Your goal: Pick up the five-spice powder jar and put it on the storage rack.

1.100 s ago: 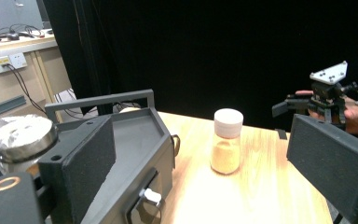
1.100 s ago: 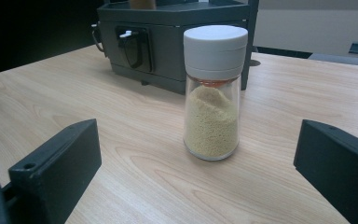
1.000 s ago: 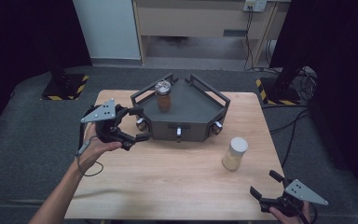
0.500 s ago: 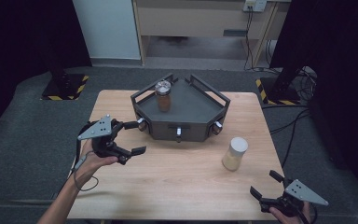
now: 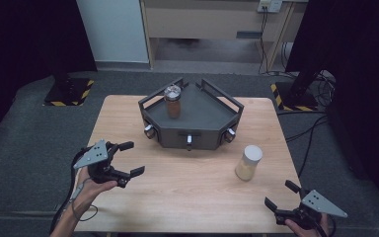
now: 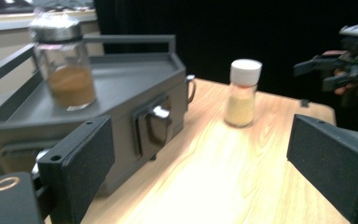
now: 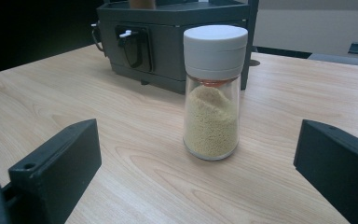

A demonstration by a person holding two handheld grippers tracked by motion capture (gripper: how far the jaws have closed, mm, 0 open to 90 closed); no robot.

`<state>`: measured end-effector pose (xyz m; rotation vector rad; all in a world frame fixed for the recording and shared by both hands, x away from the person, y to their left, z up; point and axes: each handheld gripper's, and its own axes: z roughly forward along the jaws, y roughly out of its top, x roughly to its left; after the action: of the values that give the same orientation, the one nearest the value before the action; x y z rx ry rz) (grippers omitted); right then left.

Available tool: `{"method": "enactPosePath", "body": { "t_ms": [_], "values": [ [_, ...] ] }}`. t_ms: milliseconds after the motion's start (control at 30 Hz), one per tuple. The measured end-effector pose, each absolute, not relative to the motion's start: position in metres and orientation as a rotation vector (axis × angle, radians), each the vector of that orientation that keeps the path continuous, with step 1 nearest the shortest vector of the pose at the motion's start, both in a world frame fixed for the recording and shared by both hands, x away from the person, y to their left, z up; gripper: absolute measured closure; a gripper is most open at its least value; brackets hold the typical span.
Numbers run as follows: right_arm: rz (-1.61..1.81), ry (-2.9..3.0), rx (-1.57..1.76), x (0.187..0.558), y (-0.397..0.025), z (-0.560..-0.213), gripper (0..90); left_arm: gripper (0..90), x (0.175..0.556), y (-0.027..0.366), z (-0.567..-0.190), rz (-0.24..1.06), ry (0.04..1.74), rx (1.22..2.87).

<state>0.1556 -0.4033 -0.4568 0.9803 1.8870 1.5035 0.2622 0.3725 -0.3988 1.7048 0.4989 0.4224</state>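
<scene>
My right gripper (image 5: 282, 201), jaws spread, faces the white-capped glass jar of yellow powder (image 5: 248, 162) near the bench's right edge; an off-centre closure could topple it. Left gripper (image 5: 128, 159) spread, idle

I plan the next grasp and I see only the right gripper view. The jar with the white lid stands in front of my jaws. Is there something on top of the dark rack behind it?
Observer: Yes. A jar with a metal lid and brown powder stands on the rack, toward its left rear part in the high view.
Operator: Where is the left gripper?
Observer: The left gripper is above the table near the left edge, jaws wide open, holding nothing.
Operator: Is the white-lid jar touching the rack?
Observer: No. The white-lid jar stands apart from it on bare wood, between the rack and the right gripper, which is open too.
</scene>
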Motion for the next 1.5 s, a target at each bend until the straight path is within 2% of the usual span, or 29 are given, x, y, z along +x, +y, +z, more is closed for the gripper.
{"method": "enactPosePath", "body": {
  "t_ms": [567, 833, 1500],
  "values": [
    [1.505, 1.889, 0.977, 0.156, -0.403, -0.457, 1.3, 2.9, 0.227, 0.385, -0.427, 0.471, 0.684, 1.686],
    [1.504, 1.888, 0.975, 0.155, -0.403, -0.457, 1.3, 2.1, 0.21, 0.386, -0.437, 0.474, 0.708, 1.684],
    [1.483, 1.839, 0.987, 0.15, -0.401, -0.458, 1.1, 1.8, 0.204, 0.394, -0.455, 0.462, 0.732, 1.639]
  ]
}}
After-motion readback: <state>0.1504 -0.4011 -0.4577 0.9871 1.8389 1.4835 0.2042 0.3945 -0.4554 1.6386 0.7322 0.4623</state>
